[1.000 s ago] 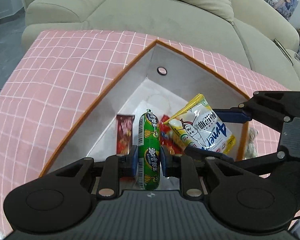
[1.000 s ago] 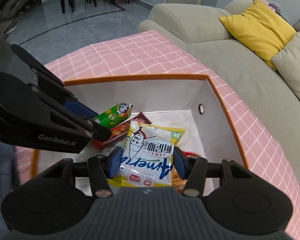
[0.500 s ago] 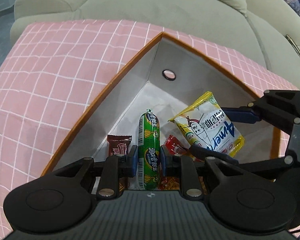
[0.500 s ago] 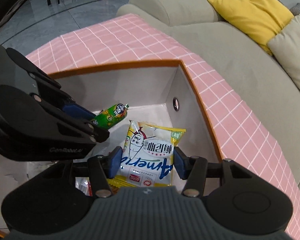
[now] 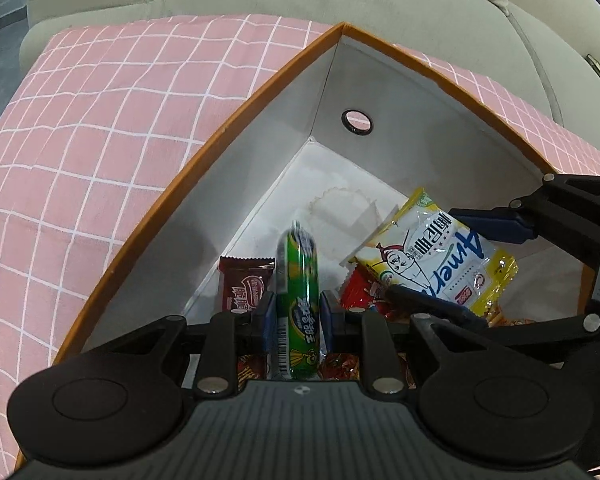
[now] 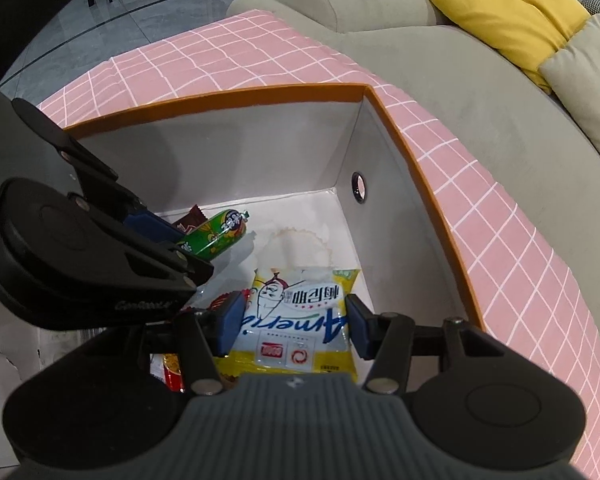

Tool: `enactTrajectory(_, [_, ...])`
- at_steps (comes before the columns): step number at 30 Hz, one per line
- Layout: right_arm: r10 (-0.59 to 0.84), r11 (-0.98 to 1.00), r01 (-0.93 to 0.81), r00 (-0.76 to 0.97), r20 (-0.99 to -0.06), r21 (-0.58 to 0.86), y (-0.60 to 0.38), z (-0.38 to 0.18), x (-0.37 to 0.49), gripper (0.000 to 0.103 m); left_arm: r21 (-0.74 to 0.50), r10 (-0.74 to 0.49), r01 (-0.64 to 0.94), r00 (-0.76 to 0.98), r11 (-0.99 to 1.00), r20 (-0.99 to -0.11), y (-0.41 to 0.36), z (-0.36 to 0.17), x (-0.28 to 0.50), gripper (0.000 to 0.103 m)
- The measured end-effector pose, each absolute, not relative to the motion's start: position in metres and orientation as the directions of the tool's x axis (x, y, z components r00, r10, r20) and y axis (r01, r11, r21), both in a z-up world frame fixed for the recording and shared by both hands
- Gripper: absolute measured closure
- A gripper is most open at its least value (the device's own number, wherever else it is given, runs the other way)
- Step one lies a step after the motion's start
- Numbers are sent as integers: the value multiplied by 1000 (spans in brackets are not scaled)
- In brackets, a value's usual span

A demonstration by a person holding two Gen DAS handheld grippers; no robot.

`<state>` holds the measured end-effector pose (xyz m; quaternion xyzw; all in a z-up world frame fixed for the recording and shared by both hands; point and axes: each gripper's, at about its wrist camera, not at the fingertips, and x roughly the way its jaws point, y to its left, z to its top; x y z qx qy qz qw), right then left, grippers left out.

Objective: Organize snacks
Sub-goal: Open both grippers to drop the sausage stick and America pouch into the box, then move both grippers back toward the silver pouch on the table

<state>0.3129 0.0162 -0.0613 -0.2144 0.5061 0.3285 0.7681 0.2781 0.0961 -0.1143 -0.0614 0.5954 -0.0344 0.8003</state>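
Left gripper (image 5: 298, 316), nearest the left wrist lens, is clamped on a green sausage stick (image 5: 299, 300); blue pads press both its sides and the stick rises between them, its far tip reaching out over the box floor. Right gripper (image 6: 292, 318) grips a yellow snack bag (image 6: 300, 316), pads against the bag's two side edges. Both grippers point steeply down inside the orange-rimmed box (image 5: 204, 160).

Under and just past the left gripper lie red snack packets (image 5: 360, 292) on the box floor. A brown chocolate wrapper (image 5: 244, 282) stands against the left inner wall, just beside the sausage stick. The yellow bag hangs toward the right wall of the box.

Farther in, the white floor is bare up to the far corner, where a round hole (image 5: 356, 121) pierces the wall. The box sits on a pink checked cloth (image 5: 100, 120). Beyond it, a beige sofa (image 6: 440, 60) with a yellow cushion (image 6: 512, 12).
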Motion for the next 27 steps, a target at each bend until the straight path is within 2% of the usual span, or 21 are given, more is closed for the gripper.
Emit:
enactTrajectory(3, [285, 700, -714, 279, -917, 0, 14, -60, 313, 49, -139, -127, -19, 308, 990, -943, 96, -112, 279, 75])
enactTrajectory(6, [280, 709, -705, 294, -914, -9, 13, -57, 312, 36, -123, -111, -18, 320, 992, -941, 97, -106, 278, 67])
enactTrajectory(8, [280, 713, -701, 295, -913, -8, 12, -55, 312, 32, -118, -103, -23, 332, 993, -937, 98, -102, 275, 58])
enactTrajectory(12, [275, 739, -673, 307, -911, -3, 6, -47, 313, 20, -117, -95, -40, 361, 992, -928, 102, -91, 270, 49])
enactTrajectory(16, [292, 758, -651, 310, -905, 22, -2, -36, 310, 18, -112, -91, -33, 386, 993, -918, 103, -79, 262, 45])
enactTrajectory(22, [311, 776, -630, 342, -887, 29, -8, -11, 299, 18, -101, -83, -19, 435, 995, -896, 101, -54, 249, 44])
enactTrajectory(27, [307, 813, -581, 401, -863, 19, -19, 17, 276, 18, -19, -9, -13, 538, 1000, -843, 94, -18, 228, 38])
